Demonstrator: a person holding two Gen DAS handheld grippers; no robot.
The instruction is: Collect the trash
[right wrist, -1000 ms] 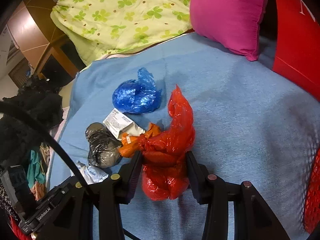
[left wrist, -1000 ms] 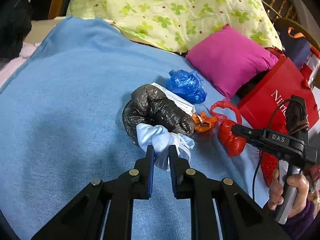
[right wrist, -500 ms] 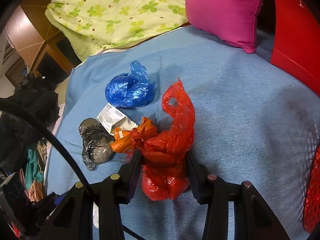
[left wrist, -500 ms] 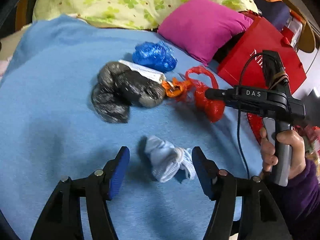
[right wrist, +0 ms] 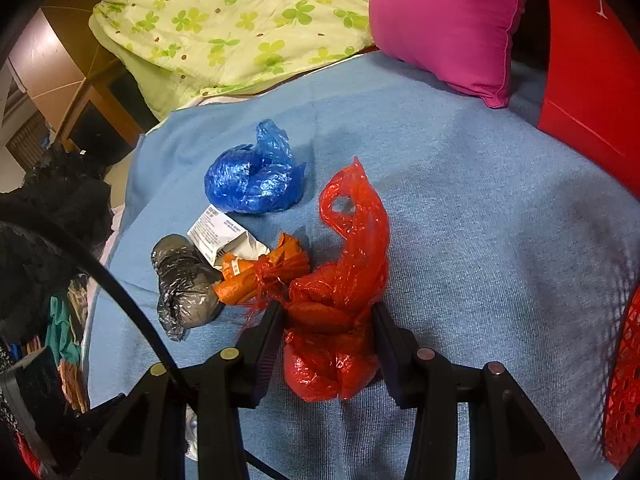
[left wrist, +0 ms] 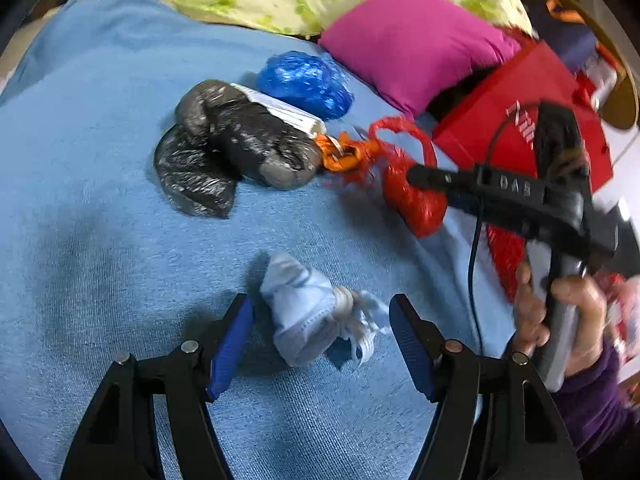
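Note:
Trash lies on a blue blanket (left wrist: 100,240). My left gripper (left wrist: 320,320) is open, its jaws on either side of a crumpled white-blue mask (left wrist: 308,316) that lies loose on the blanket. My right gripper (right wrist: 328,320) is shut on a knotted red plastic bag (right wrist: 336,320), which also shows in the left wrist view (left wrist: 412,196). Further off lie a black bag (left wrist: 228,148), a white packet (right wrist: 220,232), an orange wrapper (right wrist: 260,272) and a blue bag (right wrist: 252,176).
A magenta pillow (left wrist: 408,40) and a green clover quilt (right wrist: 240,20) lie at the back. A red paper bag (left wrist: 520,120) stands at the right, and a red mesh basket (right wrist: 624,368) is at the right edge. Clothes pile up at the left (right wrist: 60,320).
My left gripper let go of the white-blue mask a second ago, opened wide and drew back; the mask now lies between its jaws. My right gripper keeps its hold on the red bag.

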